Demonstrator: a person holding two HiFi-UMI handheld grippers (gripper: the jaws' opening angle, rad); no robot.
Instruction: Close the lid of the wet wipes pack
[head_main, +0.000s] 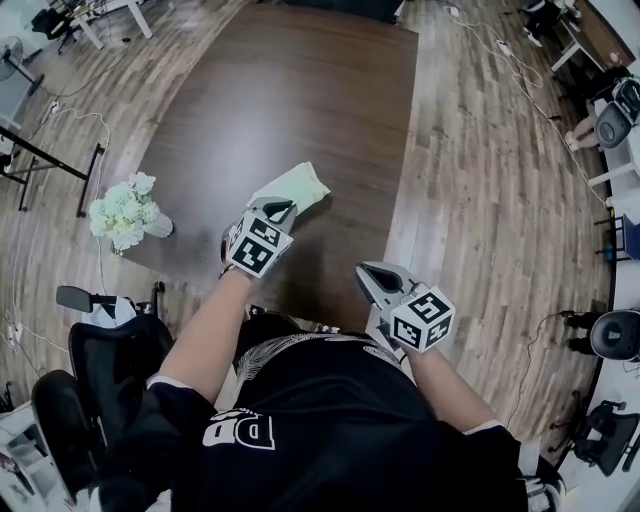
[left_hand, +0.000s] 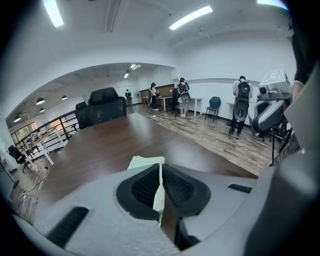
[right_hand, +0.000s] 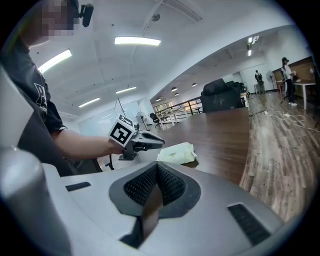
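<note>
At centre of the head view, on the dark table (head_main: 300, 90): wet wipes pack (head_main: 300, 185), flat, showing no raised flap. Just below it, left gripper (head_main: 282, 208), jaws pressed together, pinching nothing. At lower right, right gripper (head_main: 366, 273), jaws likewise together, empty, well apart from the pack. Seemingly done, lid apparently down; left to do, at most, a confirming press.

Table (head_main: 300, 90): open surface beyond and to the right of the wet wipes pack (head_main: 297, 186). Flower bouquet (head_main: 122, 212) stands at the left edge, well apart from the pack. Left gripper (head_main: 278, 210) occupies the pack's near end. Office chair (head_main: 105, 350) flanks the near-left corner.
</note>
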